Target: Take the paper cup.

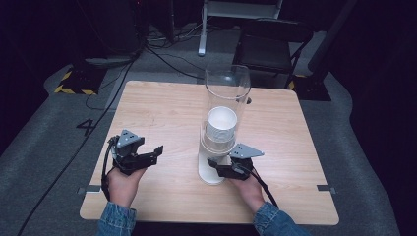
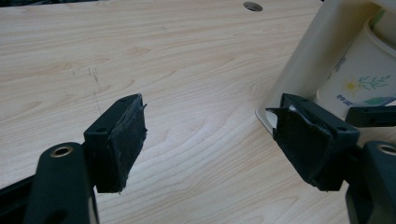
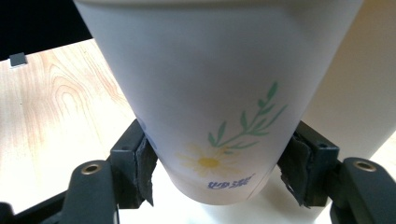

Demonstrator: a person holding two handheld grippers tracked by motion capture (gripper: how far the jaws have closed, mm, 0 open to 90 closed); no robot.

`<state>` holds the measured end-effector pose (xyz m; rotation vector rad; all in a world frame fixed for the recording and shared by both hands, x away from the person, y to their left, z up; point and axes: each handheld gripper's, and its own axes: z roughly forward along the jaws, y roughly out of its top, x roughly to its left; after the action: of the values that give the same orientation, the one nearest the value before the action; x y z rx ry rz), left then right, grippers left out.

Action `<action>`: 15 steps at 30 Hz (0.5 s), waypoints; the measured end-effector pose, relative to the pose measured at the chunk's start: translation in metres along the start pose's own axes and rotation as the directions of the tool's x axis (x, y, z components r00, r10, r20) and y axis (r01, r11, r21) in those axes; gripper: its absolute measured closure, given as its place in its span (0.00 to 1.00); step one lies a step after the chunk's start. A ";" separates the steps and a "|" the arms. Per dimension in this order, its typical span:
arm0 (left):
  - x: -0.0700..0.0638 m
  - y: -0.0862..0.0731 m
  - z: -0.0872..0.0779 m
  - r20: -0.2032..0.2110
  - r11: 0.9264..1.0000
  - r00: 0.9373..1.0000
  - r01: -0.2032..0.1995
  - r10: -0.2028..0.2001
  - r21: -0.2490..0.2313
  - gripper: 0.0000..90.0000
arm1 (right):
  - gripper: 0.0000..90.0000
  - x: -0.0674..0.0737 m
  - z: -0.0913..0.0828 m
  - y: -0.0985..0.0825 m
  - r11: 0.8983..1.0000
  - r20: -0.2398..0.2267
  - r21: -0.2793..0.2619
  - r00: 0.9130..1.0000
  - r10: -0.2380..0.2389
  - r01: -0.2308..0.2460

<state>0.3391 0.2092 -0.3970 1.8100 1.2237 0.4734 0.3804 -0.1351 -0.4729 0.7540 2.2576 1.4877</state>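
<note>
A white paper cup [image 3: 210,93] printed with a daisy and green sprig hangs from the bottom of a cup stack [image 1: 221,125] inside a clear tube dispenser [image 1: 227,93]. My right gripper [image 3: 219,170] is shut on this cup, its pads [image 3: 145,170] pressing the lower sides. From above, the right gripper [image 1: 215,166] reaches in at the dispenser's white base [image 1: 210,176]. My left gripper [image 1: 158,151] stands open over bare wood to the left, nothing between its jaws. In the left gripper view the left gripper [image 2: 210,140] faces the dispenser's cream frame [image 2: 317,51] and the cup [image 2: 359,79].
The light wooden table [image 1: 167,113] has a small round hole [image 2: 252,6] near its far edge. Beyond the table lie cables, a dark chair [image 1: 270,49] and stand legs on grey floor. Tape marks sit at the table's side edges [image 1: 324,188].
</note>
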 end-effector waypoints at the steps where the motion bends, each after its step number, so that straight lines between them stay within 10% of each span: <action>1: 0.000 0.000 0.000 0.000 1.000 1.000 0.000 0.000 0.000 0.28 | 0.39 0.000 0.000 -0.001 1.000 -0.001 -0.001 1.000 0.002 -0.002; 15: 0.001 0.001 0.005 0.008 1.000 1.000 0.002 -0.002 0.011 0.28 | 0.39 0.002 0.007 -0.013 0.993 0.002 0.117 1.000 0.016 -0.016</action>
<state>0.3436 0.2074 -0.3997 1.8182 1.2242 0.4590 0.3795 -0.1325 -0.4878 0.8084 2.3599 1.3718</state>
